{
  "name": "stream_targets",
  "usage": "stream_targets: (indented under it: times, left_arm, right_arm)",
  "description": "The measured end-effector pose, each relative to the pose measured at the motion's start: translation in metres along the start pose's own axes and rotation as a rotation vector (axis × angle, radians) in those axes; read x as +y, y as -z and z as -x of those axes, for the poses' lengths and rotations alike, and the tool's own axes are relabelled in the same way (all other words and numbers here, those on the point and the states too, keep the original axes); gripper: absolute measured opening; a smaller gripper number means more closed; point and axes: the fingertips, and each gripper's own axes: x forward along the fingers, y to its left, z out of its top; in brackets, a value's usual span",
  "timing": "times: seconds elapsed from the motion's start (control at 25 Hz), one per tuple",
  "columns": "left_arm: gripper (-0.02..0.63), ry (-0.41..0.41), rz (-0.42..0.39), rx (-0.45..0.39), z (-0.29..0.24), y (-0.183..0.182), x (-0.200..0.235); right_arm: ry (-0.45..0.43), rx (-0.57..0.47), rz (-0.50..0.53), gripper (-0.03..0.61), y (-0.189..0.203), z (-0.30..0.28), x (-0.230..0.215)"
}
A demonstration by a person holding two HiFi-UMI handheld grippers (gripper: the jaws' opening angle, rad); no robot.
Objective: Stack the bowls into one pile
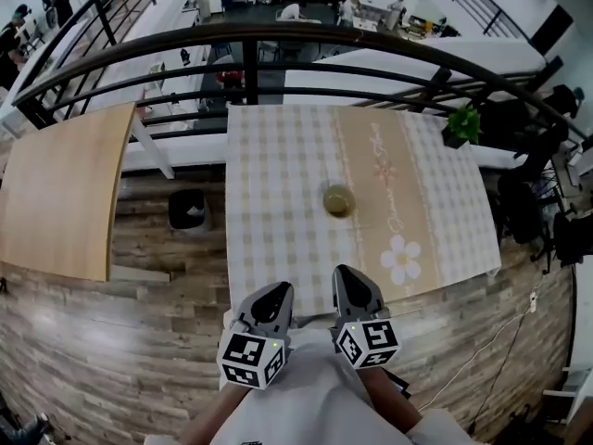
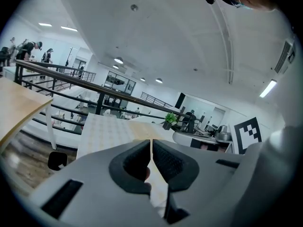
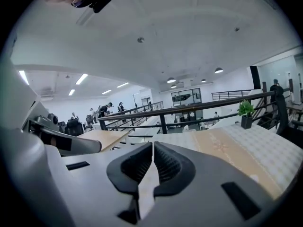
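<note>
Since the bowls (image 1: pixel 338 199) look already piled at the centre of the surface (image 1: pixel 278 156) and the left gripper (image 1: pixel 276 292) and right gripper (image 1: pixel 348 274) are closed on nothing near the body, both are best kept clear of them.

Checked table (image 1: pixel 278 174) beside black railing (image 1: pixel 250 63), wooden floor (image 1: pixel 111 360).
</note>
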Motion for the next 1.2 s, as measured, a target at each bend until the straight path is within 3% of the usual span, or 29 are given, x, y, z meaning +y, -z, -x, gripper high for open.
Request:
stream_targets:
  times: [0.56,1.2]
  left_arm:
    - [0.031,-0.043,-0.109,-0.082,0.012,-0.016,-0.003]
    - [0.031,-0.081,-0.099,-0.067,0.015,-0.006,-0.013]
  right_arm:
    - [-0.130,-0.058,0.051,0.041,-0.009,0.017,0.060]
    - [-0.197,-0.016,0.022,0.041,0.002,0.024,0.060]
